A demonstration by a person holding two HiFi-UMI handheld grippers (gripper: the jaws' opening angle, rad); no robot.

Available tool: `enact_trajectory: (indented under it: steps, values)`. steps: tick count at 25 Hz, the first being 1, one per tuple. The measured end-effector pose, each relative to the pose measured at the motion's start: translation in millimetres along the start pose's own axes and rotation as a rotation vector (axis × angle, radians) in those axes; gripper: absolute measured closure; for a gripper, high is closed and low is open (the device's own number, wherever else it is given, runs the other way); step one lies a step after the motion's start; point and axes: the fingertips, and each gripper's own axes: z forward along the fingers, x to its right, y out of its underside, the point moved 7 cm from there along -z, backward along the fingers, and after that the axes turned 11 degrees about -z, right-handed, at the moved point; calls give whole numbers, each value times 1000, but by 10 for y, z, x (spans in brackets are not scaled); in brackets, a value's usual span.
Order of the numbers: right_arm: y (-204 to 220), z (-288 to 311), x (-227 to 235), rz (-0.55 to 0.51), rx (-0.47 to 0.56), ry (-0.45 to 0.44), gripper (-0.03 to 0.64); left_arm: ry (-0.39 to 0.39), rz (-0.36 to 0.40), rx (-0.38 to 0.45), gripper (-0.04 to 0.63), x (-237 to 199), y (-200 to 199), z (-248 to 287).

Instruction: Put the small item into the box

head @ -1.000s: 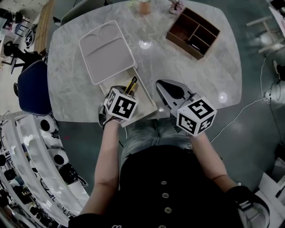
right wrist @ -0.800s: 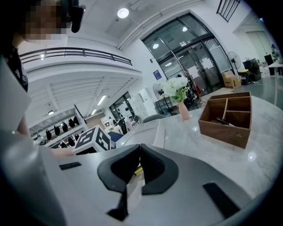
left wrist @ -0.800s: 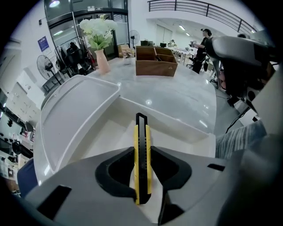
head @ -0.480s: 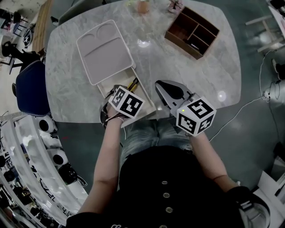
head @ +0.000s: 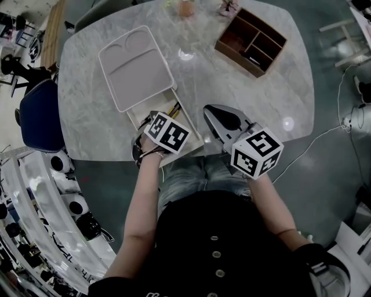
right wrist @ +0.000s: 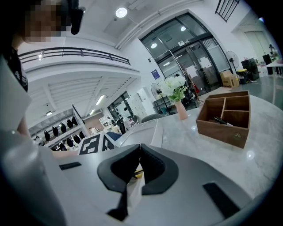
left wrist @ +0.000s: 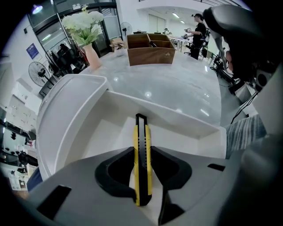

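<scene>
A yellow and black utility knife (left wrist: 142,163) stands between the jaws of my left gripper (left wrist: 142,152), which is shut on it. The gripper points steeply down into an open white box (left wrist: 177,119) at the table's near edge. In the head view the knife's tip (head: 173,109) pokes out past the left gripper (head: 164,125) over the box (head: 190,129). My right gripper (head: 210,111) rests just right of the box, shut, with nothing between its pads (right wrist: 139,150).
The box's white lid (head: 136,68) lies flat behind the box, overlapping its far side. A wooden compartment organiser (head: 250,42) sits at the far right of the marble table (head: 232,87), and a pink vase (head: 186,8) at the far edge. A blue chair (head: 42,113) stands to the left.
The left gripper has rolled, its marker cube tipping over to the right, with the knife still in its jaws above the box. The right gripper has stayed put.
</scene>
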Motion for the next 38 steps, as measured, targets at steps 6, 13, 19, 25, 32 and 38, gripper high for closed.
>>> enact_trajectory:
  steps: [6, 13, 19, 25, 32, 38]
  values:
    - [10, 31, -2, -2, -10, -3, 614, -42, 51, -4, 441, 14, -23, 0]
    - [-21, 66, -35, -24, -9, -12, 614, -82, 85, 20, 350, -42, -11, -64]
    - [-91, 117, -87, -49, 2, -24, 614, -72, 39, 208, 375, -115, -6, -437]
    - [-238, 184, -203, -85, 25, -57, 612, 8, -145, 480, 434, -261, -29, -983]
    - [-469, 285, -331, -136, 57, -127, 614, 134, -307, 769, 521, -423, -3, -1661]
    - [-723, 320, -472, -182, 101, -141, 612, 255, -357, 994, 561, -527, 135, -2097]
